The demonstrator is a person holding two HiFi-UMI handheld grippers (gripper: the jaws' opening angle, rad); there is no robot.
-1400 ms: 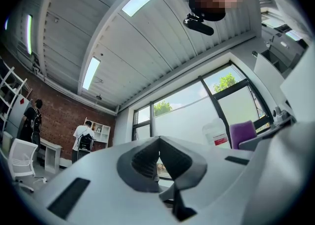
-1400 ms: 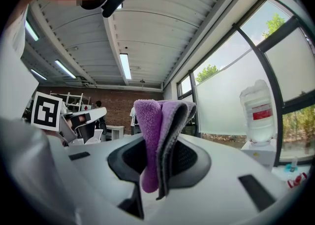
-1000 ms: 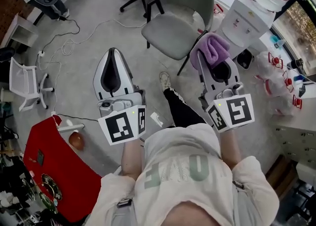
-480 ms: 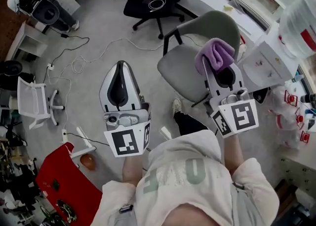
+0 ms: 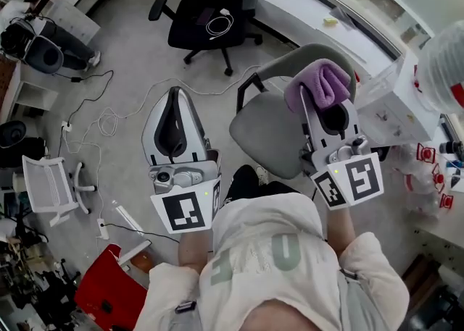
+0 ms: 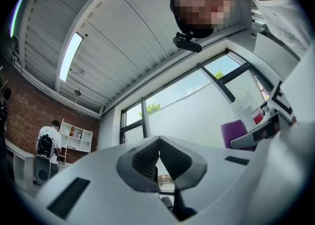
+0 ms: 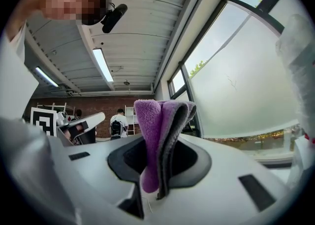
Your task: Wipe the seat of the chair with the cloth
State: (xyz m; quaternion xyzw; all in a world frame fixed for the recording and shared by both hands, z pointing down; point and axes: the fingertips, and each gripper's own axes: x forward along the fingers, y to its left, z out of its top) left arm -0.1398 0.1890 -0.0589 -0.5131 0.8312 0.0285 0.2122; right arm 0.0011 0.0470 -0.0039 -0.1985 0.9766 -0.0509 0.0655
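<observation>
Purple terry cloth (image 7: 156, 135), folded into a thick wad, clamped between the jaws of the right gripper (image 5: 319, 98); most of the wad stands proud of the jaw tips. Left gripper (image 5: 172, 99): jaws drawn together with nothing between them, held over the floor just beside the chair.

Seen from the head view, the cloth lies over the rear of the grey moulded plastic chair (image 5: 268, 134), near the backrest. It appears to be above the seat, not pressed to it (contact cannot be confirmed from this angle). Wiping judged not yet begun.

Hazards:
- Only one fold of the wad is pinched, so dragging it across the seat may pull it free.
- If the cloth bunches to one side, the hard jaw tips may scrape the plastic.
- The chair is unbraced, so a firm stroke may push it away across the grey floor (image 5: 123, 54).
</observation>
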